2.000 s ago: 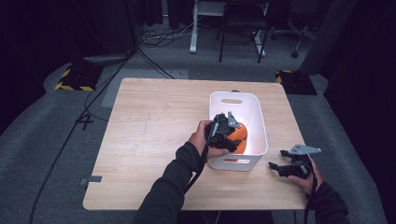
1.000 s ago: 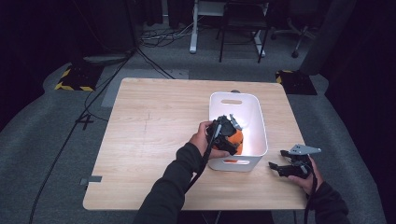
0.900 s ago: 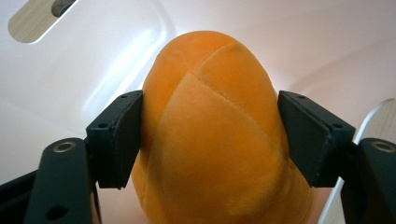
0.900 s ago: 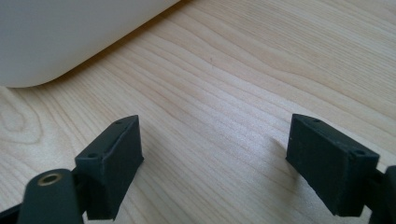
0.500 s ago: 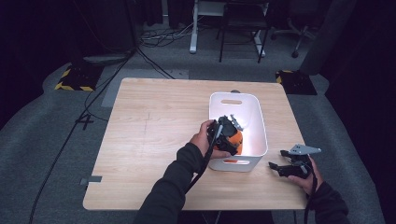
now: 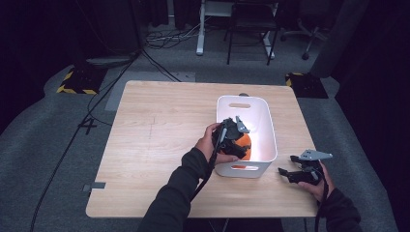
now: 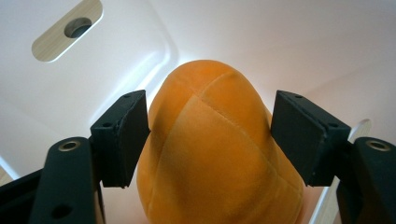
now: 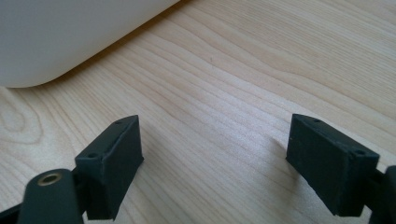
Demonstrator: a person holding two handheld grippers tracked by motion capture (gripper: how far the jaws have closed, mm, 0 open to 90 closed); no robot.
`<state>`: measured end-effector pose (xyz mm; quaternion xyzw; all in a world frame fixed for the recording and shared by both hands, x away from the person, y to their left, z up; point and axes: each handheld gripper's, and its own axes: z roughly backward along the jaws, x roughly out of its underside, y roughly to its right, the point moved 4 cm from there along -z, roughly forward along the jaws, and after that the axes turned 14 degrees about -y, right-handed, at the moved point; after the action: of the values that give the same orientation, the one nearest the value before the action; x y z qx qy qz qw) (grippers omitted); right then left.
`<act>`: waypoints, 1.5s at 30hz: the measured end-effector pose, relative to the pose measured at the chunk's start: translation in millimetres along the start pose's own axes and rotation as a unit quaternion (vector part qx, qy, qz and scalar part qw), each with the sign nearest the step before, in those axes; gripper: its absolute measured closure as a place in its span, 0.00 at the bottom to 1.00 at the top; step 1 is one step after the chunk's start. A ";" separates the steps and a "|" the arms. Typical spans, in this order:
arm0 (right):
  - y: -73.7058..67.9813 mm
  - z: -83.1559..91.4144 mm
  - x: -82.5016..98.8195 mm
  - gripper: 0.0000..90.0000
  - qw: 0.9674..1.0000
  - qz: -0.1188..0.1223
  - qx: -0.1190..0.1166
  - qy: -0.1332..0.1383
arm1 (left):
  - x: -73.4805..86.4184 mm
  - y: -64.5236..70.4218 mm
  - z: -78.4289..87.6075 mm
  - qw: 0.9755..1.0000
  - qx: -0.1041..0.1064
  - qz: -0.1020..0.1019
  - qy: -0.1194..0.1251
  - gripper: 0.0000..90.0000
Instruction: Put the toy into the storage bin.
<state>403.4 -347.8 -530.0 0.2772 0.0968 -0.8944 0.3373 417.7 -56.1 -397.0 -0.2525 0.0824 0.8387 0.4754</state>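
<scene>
While its jaws have just been closing, the left gripper (image 7: 210,140) straddles a seamed, velvety orange plush ball (image 7: 215,154) in the smooth white plastic bin (image 6: 263,121); the right gripper (image 8: 215,163) rests spread near the wooden table's (image 6: 159,125) right edge.

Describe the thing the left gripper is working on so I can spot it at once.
On the wooden table stands a white bin, right of centre. Inside it, at the near end, lies a soft orange plush ball with stitched seams, the one coloured thing there.

Orange plush ball (image 7: 219,154): lower part cut off by the frame bottom in the left gripper view, below the fingers (image 7: 122,135); in the high view mostly hidden beneath the left gripper (image 6: 231,137). Whether the right-hand finger touches it: cannot tell. White bin (image 8: 65,37): cut off at top and left, beyond the right gripper's fingers (image 8: 112,163).
</scene>
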 end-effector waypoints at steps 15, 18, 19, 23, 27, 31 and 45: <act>0.0 0.0 0.0 0.20 1.000 0.000 0.000 0.000 | 1.4 -3.7 14.9 0.998 -0.006 0.013 0.059 0.32; 0.0 0.0 0.0 0.20 1.000 0.000 0.000 0.000 | 2.1 -6.2 18.2 0.997 -0.014 0.015 0.072 0.30; -0.1 0.0 0.0 0.20 1.000 0.000 0.000 0.000 | 2.5 -6.5 19.6 0.997 -0.013 0.020 0.075 0.30; 0.0 0.0 0.0 0.20 1.000 0.000 0.000 0.000 | 3.9 -10.5 24.5 0.996 -0.024 0.023 0.082 0.28; 0.0 0.0 0.0 0.20 1.000 0.000 0.000 0.000 | 5.1 -12.5 27.9 0.995 -0.028 0.025 0.087 0.28; 0.0 0.0 0.0 0.20 1.000 0.000 0.000 0.000 | 6.9 -15.3 31.1 0.995 -0.034 0.026 0.086 0.27; 0.0 0.0 0.0 0.20 1.000 0.000 0.000 0.000 | 15.3 -26.3 39.6 0.994 -0.048 0.043 0.092 0.26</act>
<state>403.5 -347.8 -530.0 0.2774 0.0968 -0.8943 0.3376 419.7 -15.5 -368.0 -0.3472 0.0963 0.8345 0.4170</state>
